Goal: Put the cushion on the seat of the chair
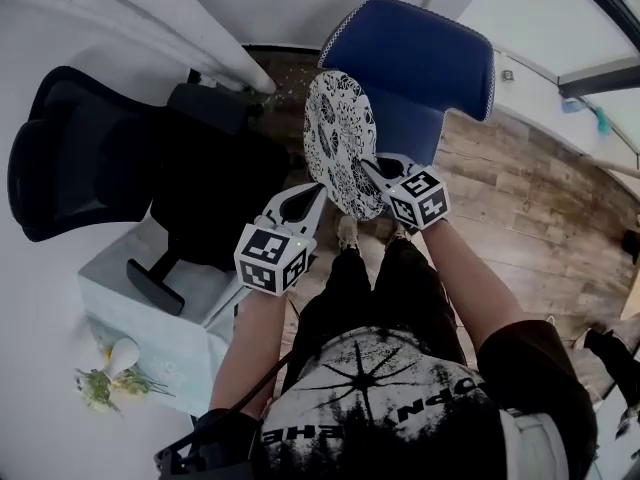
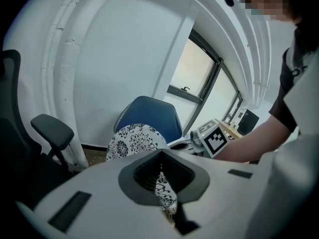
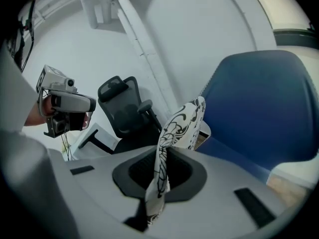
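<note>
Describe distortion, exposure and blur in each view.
Head view: fisheye bends the walls, and the black office chair loses detail in shadow. Left gripper view: window washed out, corners black. Right gripper view: dark corners, cushion soft close to the lens.

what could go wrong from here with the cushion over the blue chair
1. The left hand-held gripper and right hand-held gripper each pinch only a thin bit of the cushion edge, so it might slip out of one and swing.
2. The cushion hangs tilted on edge above the blue chair. Let go like this, it may lean on the backrest or slide off the seat front rather than lie flat.
</note>
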`<state>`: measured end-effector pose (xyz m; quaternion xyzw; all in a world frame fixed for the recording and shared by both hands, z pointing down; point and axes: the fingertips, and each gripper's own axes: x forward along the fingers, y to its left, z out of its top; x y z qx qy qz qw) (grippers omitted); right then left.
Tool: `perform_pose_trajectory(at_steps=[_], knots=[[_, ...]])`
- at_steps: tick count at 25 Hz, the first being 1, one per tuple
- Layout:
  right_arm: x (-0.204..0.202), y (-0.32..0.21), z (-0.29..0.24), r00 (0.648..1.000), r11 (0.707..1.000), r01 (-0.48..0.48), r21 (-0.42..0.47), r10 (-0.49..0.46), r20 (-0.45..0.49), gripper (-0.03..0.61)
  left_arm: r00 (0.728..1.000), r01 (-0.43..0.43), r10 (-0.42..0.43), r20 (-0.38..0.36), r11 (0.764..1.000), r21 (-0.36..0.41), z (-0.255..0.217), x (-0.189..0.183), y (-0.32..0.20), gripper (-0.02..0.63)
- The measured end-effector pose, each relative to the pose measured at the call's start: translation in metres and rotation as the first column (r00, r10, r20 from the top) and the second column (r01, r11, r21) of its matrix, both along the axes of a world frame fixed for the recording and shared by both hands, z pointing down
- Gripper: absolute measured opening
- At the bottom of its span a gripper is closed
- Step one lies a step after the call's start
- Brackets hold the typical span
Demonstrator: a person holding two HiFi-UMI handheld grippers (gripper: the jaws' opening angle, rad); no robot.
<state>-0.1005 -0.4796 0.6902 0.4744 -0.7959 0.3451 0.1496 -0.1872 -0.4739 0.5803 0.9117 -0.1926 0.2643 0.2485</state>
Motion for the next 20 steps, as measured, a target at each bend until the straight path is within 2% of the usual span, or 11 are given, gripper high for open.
perform_pose_trajectory(at_steps=[5, 9, 12, 16, 20], knots=[[0.046, 0.022, 0.032, 0.997, 0.995, -0.074, -0.067, 0.073, -0.029, 0.031, 1.0, -0.017, 0.017, 0.0, 0.999, -0.044, 0.022, 0.034, 0.011, 0.015], [0.085, 0.037, 0.07, 0.987, 0.985, -0.115, -0.127, 0.099, -0.122, 0.031, 1.0, -0.019, 0.018, -0.021, 0.997, -0.076, 0.037, 0.067, 0.012, 0.015], [0.104, 0.044, 0.096, 0.981, 0.974, -0.147, -0.172, 0.12, -0.155, 0.031, 0.999, -0.013, 0.008, -0.05, 0.995, -0.097, 0.046, 0.092, 0.011, 0.015], [0.128, 0.051, 0.136, 0.974, 0.958, -0.173, -0.227, 0.132, -0.185, 0.031, 0.999, -0.039, 0.038, -0.021, 0.996, -0.077, 0.071, 0.116, 0.013, 0.015], [0.143, 0.053, 0.172, 0.972, 0.935, -0.203, -0.289, 0.156, -0.176, 0.031, 0.999, -0.047, 0.049, 0.011, 0.995, -0.087, 0.093, 0.121, 0.01, 0.015]])
